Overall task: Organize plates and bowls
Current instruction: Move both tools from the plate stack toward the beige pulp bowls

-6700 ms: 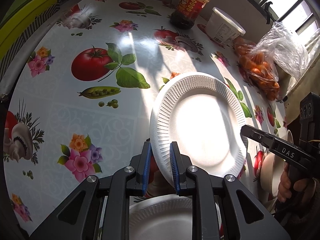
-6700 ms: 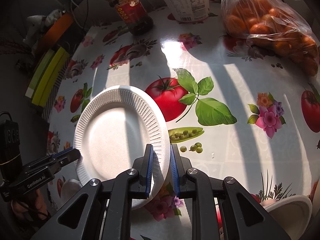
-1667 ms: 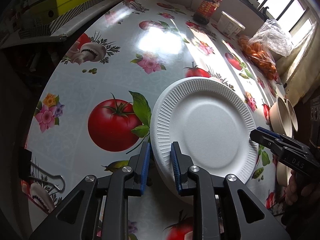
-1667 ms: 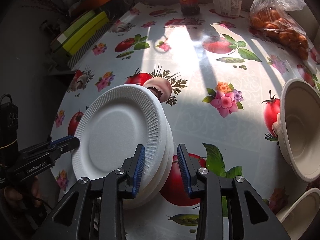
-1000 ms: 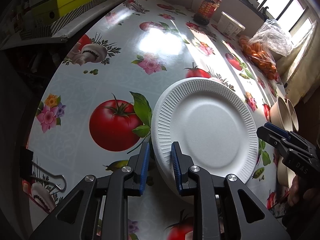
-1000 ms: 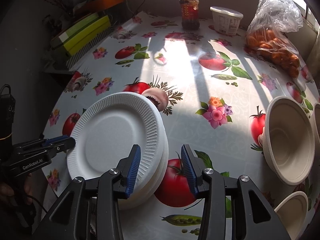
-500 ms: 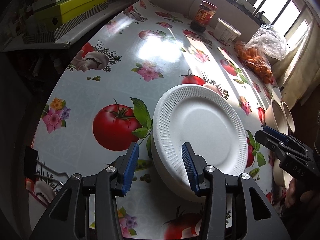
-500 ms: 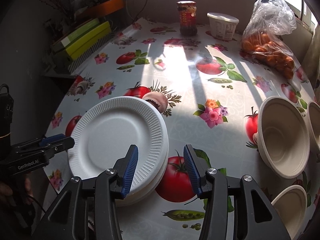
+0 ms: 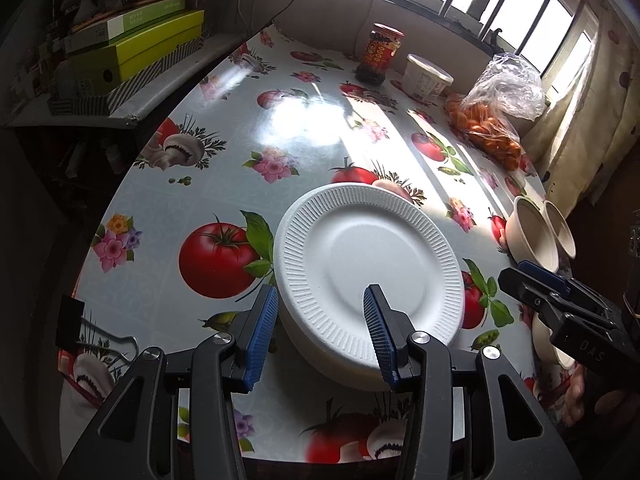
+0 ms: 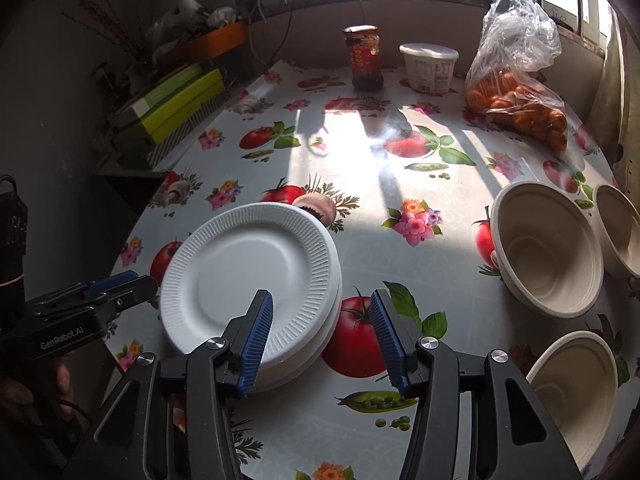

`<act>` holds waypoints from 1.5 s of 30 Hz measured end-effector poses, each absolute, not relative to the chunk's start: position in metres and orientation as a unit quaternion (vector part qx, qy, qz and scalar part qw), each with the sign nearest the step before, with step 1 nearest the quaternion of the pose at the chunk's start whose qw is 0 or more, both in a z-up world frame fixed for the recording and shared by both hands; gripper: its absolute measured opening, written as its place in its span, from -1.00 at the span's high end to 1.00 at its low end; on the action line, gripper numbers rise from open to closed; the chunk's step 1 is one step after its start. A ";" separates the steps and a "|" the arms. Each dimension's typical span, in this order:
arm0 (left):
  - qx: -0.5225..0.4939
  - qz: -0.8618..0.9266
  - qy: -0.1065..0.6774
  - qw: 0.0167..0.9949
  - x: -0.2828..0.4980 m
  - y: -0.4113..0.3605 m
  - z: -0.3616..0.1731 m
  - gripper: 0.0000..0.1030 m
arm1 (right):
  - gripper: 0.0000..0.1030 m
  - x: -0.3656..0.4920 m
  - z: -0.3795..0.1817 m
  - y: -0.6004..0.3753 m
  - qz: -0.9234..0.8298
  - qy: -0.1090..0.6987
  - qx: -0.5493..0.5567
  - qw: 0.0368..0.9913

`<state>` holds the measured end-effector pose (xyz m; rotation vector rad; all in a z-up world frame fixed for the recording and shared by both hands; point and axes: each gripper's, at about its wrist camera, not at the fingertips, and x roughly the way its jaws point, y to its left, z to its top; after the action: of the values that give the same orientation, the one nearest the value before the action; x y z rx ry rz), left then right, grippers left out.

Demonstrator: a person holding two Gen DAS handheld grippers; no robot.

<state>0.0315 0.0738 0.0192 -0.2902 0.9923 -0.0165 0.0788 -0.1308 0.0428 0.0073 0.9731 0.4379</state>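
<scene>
**Plates stacked and let go; bowls wait at the far side**

The round surface [image 9: 224, 184], covered in a glossy cloth printed with tomatoes and flowers, carries everything. Toward its near left edge sits the stack of white foam plates [image 9: 360, 264], ribbed rims nested, lying flat. Both claws flank it. The left claw [image 9: 318, 330] has just been opening; its blue pads stand spread on either side of the stack's near rim and press on nothing. The right claw [image 10: 322, 338] has likewise just been opening and stands spread, one pad over the stack's right rim, the other over the printed cloth, holding nothing.

Well apart, to the right, lie the beige bowls [image 10: 548, 256]: one large bowl tipped toward the camera, another just beside it at the edge of view, and a third [image 10: 576, 372] nearer the right claw. They are not yet gathered, so stacking them looks like the step ahead.

These bowls appear light, thin-walled and fairly stiff, probably moulded pulp. A pinch across the rim should lift one; too hard a squeeze could dent the wall, and on the slick cloth a nudged bowl would likely slide. The foam plates are lighter still and crease easily at the rim.
</scene>
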 end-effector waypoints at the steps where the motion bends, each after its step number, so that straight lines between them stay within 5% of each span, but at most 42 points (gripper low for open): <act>1: -0.138 -0.009 0.472 0.871 0.030 0.071 0.021 0.10 | 0.01 0.077 0.044 -0.133 0.207 0.461 0.005 0.863; 45: -0.046 -0.237 0.490 0.838 0.062 -0.140 0.014 0.10 | -0.13 -0.017 0.054 -0.326 -0.072 0.354 0.051 0.931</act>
<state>0.0616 -0.1404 0.0141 -0.0980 1.0360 -0.5004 -0.0165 -0.3264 0.0538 0.1041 0.7251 -0.1470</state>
